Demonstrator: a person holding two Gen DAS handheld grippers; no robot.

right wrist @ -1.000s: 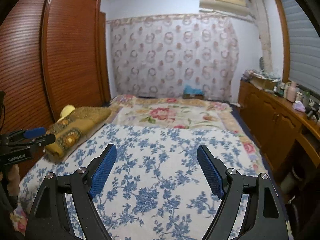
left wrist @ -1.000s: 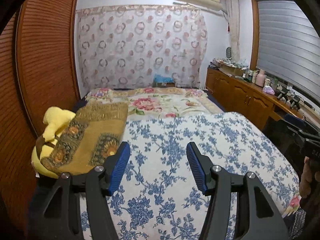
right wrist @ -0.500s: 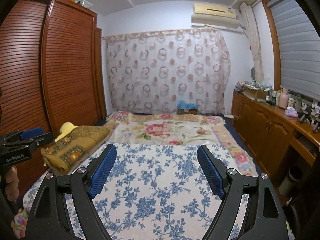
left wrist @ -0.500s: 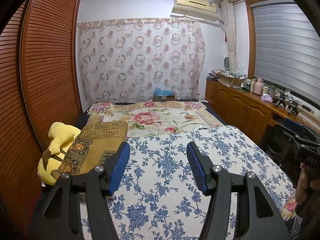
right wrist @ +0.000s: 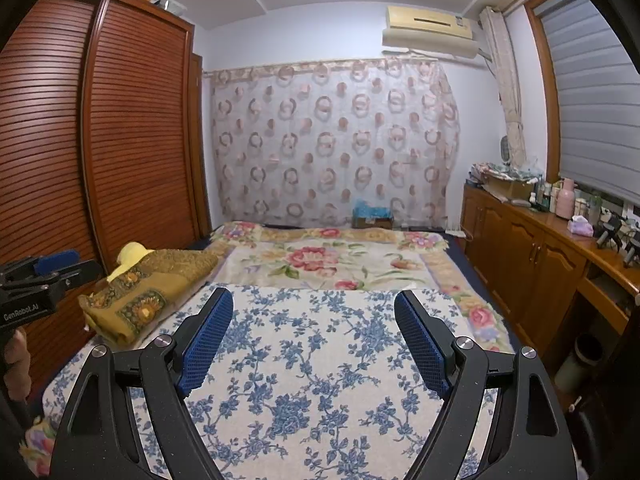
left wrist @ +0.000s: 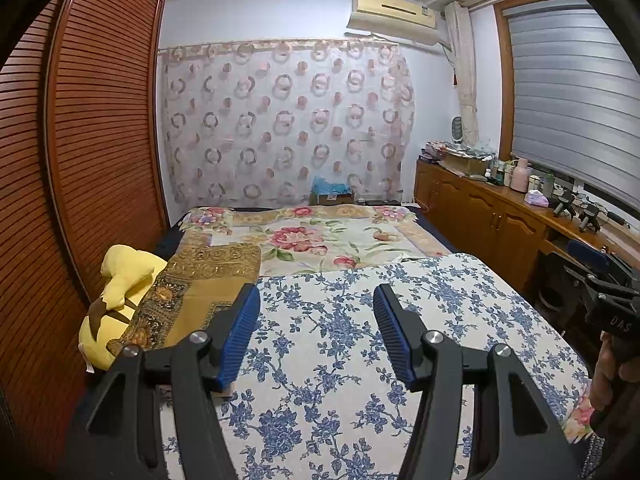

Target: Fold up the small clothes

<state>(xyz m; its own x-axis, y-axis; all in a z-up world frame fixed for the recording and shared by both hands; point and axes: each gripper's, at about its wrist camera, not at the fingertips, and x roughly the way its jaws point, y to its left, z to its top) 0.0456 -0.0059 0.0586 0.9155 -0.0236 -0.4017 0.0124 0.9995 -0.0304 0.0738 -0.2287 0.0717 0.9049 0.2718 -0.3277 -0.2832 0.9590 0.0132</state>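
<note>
No small garment shows in either view. My left gripper (left wrist: 316, 300) is open and empty, held above a blue-flowered white cloth (left wrist: 352, 344) spread on the bed. My right gripper (right wrist: 314, 300) is open and empty above the same cloth (right wrist: 320, 360). The right gripper also shows at the right edge of the left wrist view (left wrist: 600, 272), and the left gripper at the left edge of the right wrist view (right wrist: 48, 268). Both point level toward the far curtain.
A folded mustard patterned blanket (left wrist: 188, 300) and a yellow plush toy (left wrist: 120, 292) lie at the bed's left, by the wooden wardrobe (left wrist: 80, 160). A pink-flowered quilt (left wrist: 320, 240) covers the far bed. A cluttered wooden cabinet (left wrist: 500, 216) runs along the right.
Both grippers have tilted upward and risen, so more wall and ceiling show and the bed sits lower in view. The jaws stay open.
</note>
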